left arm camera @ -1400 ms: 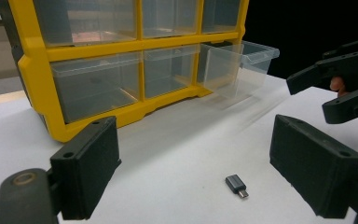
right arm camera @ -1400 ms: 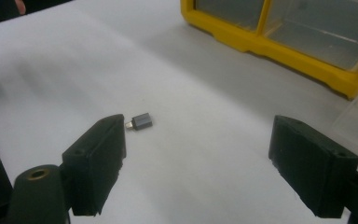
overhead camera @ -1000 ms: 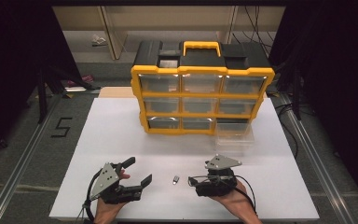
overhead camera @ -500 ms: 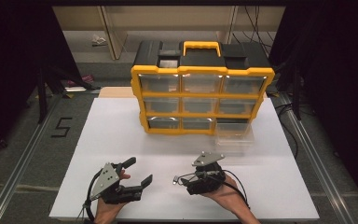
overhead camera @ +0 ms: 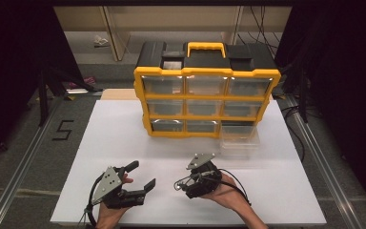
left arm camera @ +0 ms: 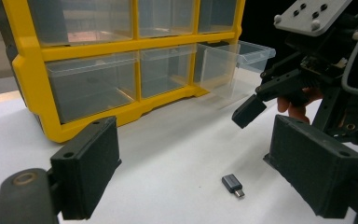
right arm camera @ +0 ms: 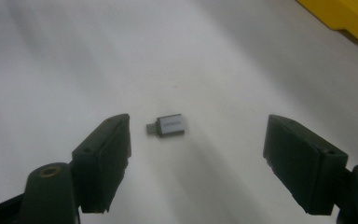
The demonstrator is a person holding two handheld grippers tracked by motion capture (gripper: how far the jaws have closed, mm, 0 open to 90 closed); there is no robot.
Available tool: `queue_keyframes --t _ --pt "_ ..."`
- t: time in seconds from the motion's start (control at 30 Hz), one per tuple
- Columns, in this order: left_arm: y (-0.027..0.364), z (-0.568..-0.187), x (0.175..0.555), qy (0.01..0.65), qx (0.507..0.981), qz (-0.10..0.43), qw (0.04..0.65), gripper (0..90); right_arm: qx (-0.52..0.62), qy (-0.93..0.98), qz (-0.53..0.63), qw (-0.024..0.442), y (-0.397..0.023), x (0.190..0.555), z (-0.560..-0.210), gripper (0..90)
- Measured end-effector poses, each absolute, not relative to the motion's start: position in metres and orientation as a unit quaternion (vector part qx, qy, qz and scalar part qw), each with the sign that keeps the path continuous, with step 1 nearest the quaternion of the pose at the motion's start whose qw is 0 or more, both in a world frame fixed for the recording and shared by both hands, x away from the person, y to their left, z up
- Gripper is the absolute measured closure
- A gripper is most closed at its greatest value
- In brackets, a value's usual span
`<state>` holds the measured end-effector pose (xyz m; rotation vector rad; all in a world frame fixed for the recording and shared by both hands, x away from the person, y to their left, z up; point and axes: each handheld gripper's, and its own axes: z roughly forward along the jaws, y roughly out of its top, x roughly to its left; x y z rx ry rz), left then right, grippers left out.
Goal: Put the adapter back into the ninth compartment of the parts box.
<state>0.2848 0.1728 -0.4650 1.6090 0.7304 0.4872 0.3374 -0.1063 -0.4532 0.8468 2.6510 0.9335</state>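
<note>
A small grey USB adapter lies flat on the white board, metal plug end to the left in the right gripper view. My right gripper hovers over it with the jaws wide apart. They have just been closing a little, and the adapter sits between them untouched. In the high view my right gripper points left near the front edge. My left gripper rests open to its left, holding nothing. The left gripper view has the adapter just ahead of my left gripper, with the right gripper's fingertip above it.
A yellow and black organizer with clear drawers stands at the back of the white board. Its bottom right drawer is pulled out towards me. Dark floor and metal rails flank the board.
My right gripper has moved left across the board, and its jaws now stand on either side of the adapter. The left gripper has stayed put.
</note>
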Motion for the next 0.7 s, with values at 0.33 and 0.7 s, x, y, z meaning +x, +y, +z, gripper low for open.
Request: queue_keyframes --t 0.33,0.7 --pt "0.173 -0.465 0.285 0.315 0.697 0.210 0.609 15.6 0.286 0.905 0.298 0.097 -0.093 0.345 -0.459 26.4" --pt "0.172 -0.465 0.284 0.314 0.697 0.211 0.609 15.6 0.314 0.897 0.293 0.106 -0.081 0.355 -0.468 27.0"
